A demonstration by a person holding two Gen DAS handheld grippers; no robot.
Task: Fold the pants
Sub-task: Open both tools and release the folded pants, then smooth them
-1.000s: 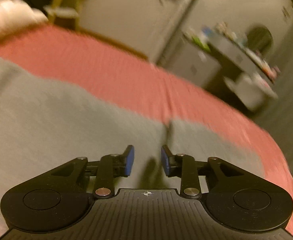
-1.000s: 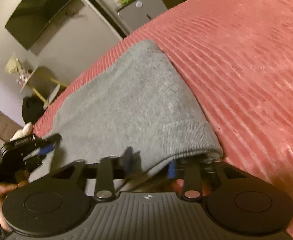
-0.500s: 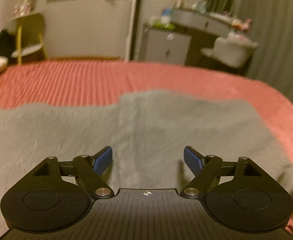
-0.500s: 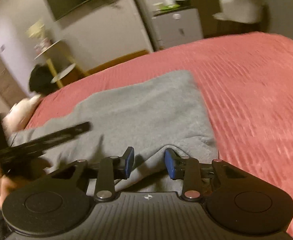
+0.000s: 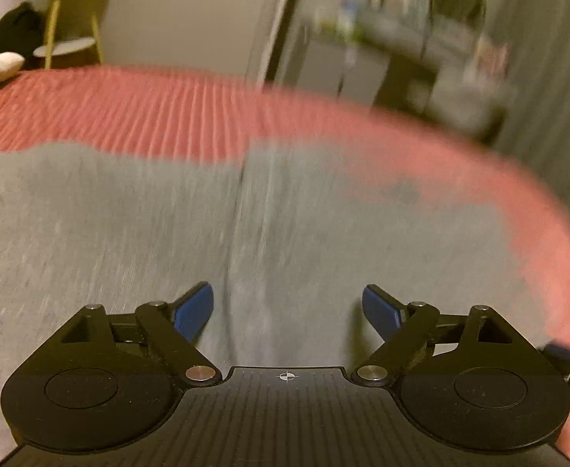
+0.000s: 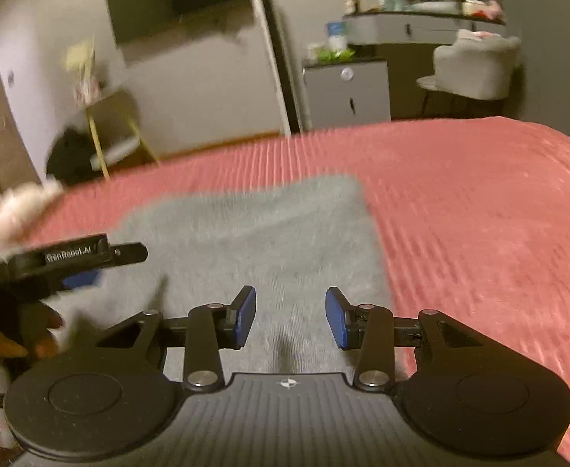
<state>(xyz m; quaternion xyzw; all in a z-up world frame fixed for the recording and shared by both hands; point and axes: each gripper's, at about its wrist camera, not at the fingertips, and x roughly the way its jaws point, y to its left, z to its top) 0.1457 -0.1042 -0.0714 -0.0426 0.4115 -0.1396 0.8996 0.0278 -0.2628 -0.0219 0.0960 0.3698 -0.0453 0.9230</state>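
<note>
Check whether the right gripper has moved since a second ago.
Yes. The right gripper let go of the gray pants and drew back and up; its jaws now stand open above them, with more of the red bedspread showing.

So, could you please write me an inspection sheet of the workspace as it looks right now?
Surface: bed with a ribbed red bedspread.
Job's things: grey pants lying flat on the bedspread, a fold edge running across them in the left wrist view.
Clutter: white plush item at the bed's far left edge.
Grippers: left gripper open above the pants, holding nothing; right gripper open above the pants, holding nothing.
Cables: nothing seen.
Surroundings: dark wall-mounted screen, yellow-legged side table, grey cabinet, dressing table, pale chair; the left wrist view is blurred.
</note>
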